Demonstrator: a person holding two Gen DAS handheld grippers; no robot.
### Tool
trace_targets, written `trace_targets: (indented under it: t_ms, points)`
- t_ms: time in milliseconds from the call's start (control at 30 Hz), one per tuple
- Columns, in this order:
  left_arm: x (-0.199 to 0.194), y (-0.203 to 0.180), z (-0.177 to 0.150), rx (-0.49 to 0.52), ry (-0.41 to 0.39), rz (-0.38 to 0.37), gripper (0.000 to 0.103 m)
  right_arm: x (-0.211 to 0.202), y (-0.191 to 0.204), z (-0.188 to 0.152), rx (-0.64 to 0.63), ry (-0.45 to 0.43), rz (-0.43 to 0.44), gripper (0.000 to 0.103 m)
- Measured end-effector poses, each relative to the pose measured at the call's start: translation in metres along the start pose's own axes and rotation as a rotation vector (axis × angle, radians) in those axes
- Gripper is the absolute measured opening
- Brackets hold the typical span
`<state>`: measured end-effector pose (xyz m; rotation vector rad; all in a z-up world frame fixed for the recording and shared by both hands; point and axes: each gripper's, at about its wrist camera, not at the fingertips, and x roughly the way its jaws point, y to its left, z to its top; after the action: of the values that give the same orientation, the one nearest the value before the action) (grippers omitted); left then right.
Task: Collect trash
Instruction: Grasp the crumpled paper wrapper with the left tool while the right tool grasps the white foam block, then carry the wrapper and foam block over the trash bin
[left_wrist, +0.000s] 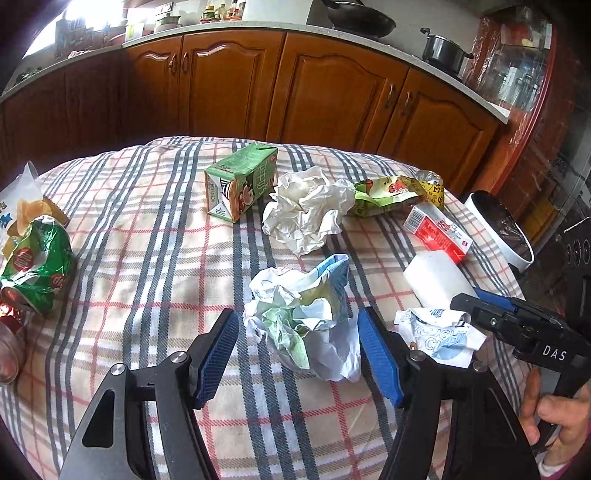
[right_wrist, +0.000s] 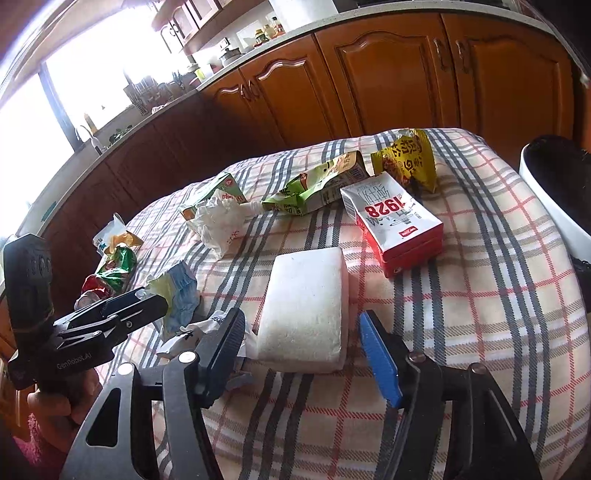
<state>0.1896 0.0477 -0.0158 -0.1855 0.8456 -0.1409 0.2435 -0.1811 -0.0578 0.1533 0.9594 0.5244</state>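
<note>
Left wrist: two cartons (left_wrist: 242, 182), one bin (left_wrist: 499, 230)

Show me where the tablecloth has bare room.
Bare tablecloth lies between the green wrapper and green carton, and near the edge below both open hand-held grippers. It is crowded around the crumpled tissue, red box and white roll.

Kitchen with wood cabinets and a plaid-covered desk

A desk (left_wrist: 155, 258) under a plaid cloth of grey and red stripes stands before a run of orange-brown wooden cabinets (left_wrist: 325, 92) with arched door panels and a pale countertop (right_wrist: 332, 20). A black wok (left_wrist: 360, 16) and a lidded steel pot (left_wrist: 443, 50) sit on the counter. Strong daylight floods through a window (right_wrist: 77, 81) above the sink faucet (right_wrist: 90, 138).
</note>
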Motion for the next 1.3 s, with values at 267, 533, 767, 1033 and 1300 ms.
trace_targets:
  t_ms: [267, 533, 767, 1033, 1300]
  points:
    - [0.008, 0.0, 0.003, -0.007, 0.001, -0.029, 0.025, 0.013, 0.003, -0.003, -0.039, 0.03, -0.029, 0.049]
    - [-0.019, -0.018, 0.013, 0.038, -0.072, -0.054, 0.023, -0.02, -0.01, 0.002, -0.021, -0.034, -0.023, 0.049]
    - [-0.033, -0.046, 0.025, 0.083, -0.115, -0.107, 0.022, -0.055, -0.036, 0.008, 0.029, -0.099, -0.036, 0.049]
    - [-0.029, -0.086, 0.031, 0.152, -0.118, -0.166, 0.022, -0.085, -0.069, 0.008, 0.07, -0.145, -0.086, 0.049]
    - [-0.016, -0.12, 0.04, 0.203, -0.103, -0.205, 0.022, -0.103, -0.097, 0.002, 0.108, -0.169, -0.122, 0.049]
